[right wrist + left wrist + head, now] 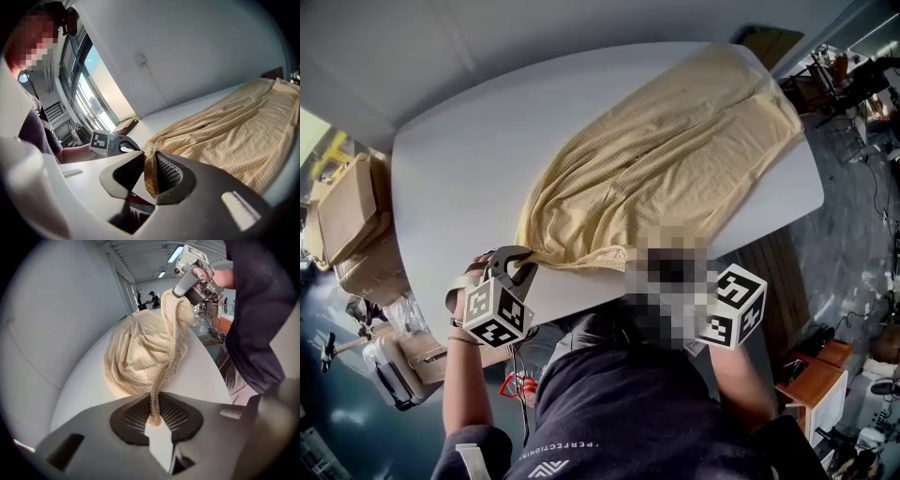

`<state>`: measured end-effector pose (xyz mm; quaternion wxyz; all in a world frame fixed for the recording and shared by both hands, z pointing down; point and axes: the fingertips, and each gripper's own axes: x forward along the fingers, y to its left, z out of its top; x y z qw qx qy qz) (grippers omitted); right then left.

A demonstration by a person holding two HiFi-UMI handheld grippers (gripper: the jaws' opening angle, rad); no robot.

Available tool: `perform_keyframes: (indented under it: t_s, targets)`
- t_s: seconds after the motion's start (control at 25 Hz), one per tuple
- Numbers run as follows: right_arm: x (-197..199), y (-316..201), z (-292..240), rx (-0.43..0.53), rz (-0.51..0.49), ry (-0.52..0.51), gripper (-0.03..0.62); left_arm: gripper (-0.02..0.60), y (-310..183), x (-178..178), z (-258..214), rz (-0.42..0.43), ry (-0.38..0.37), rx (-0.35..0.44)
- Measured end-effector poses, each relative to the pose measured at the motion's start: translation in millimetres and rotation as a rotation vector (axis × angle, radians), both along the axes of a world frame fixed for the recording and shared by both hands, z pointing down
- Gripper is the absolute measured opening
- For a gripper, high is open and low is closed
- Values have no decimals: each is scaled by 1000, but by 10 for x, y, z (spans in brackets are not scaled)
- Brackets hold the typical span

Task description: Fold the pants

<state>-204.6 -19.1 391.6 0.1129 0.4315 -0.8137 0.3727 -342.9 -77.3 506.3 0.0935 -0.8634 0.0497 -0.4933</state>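
Near edge: left gripper (154, 416) and right gripper (150, 173) each clamped on a thin pinch of the pants' (675, 159) gathered edge, cloth rumpled across the table (459, 178) to its far edge; shallow bites may slip under tension, and the bunched legs could fold crooked.

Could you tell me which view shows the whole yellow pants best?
The head view: the pants lie spread lengthwise across the table. The left gripper view shows only a bunched end pinched in the left claw; the right gripper view shows a foreshortened stretch beyond the right claw.
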Motion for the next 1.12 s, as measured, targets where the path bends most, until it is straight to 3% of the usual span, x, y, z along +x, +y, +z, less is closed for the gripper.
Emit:
perform_keyframes:
  t_s: [0.2, 0.36, 0.6, 0.72, 0.84, 1.12]
  targets:
    - [-196, 73, 20, -21, -13, -23, 71, 46, 15, -166, -68, 19, -15, -30]
    - [-323, 179, -5, -38, -21, -34, 67, 44, 107, -211, -290, 35, 26, -129]
    - [-590, 448, -161, -51, -93, -130, 64, 43, 119, -514, -442, 81, -64, -168]
    - [-721, 511, -191, -49, -111, -154, 64, 43, 109, -628, -495, 77, -48, -213]
    - [-651, 497, -195, -39, -69, -136, 64, 43, -34, -484, -633, 75, -9, -166]
    - [-109, 393, -300, 31, 83, -66, 64, 44, -413, 221, -895, 97, 1, -4]
